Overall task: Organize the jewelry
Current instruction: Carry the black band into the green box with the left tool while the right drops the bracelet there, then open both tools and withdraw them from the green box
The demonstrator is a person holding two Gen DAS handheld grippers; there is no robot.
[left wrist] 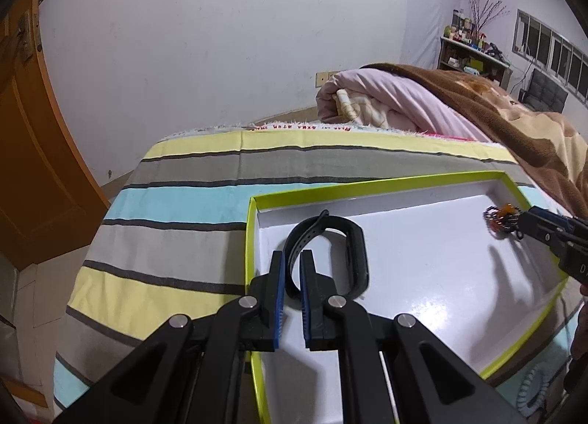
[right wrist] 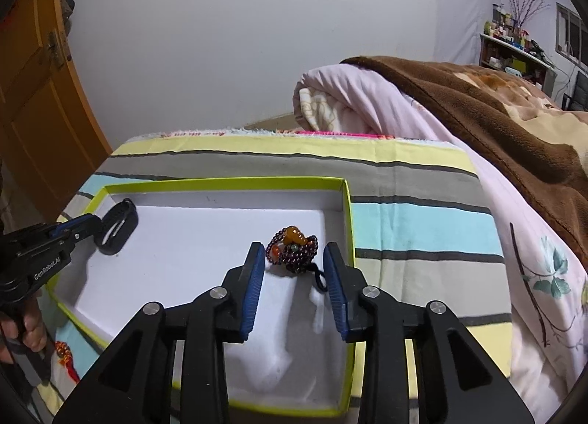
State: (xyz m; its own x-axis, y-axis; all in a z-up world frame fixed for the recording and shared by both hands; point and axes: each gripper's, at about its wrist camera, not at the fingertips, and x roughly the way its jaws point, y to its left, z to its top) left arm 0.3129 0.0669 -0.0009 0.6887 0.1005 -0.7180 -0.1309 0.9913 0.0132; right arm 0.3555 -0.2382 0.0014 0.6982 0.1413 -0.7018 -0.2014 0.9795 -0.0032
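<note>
The left claw (left wrist: pixel 291 258) is clamped on the black band (left wrist: pixel 341 251) near the box's (right wrist: pixel 239 181) left edge. The right claw (right wrist: pixel 294 258) is spread around the bead bracelet (right wrist: pixel 294 251) by its right edge, and its cord could snag a pad on withdrawal.

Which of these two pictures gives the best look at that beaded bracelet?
The right wrist view: the beaded bracelet lies close, between the open right gripper, beads and amber charm distinct. The left wrist view shows it small, at the tray's far corner.
</note>
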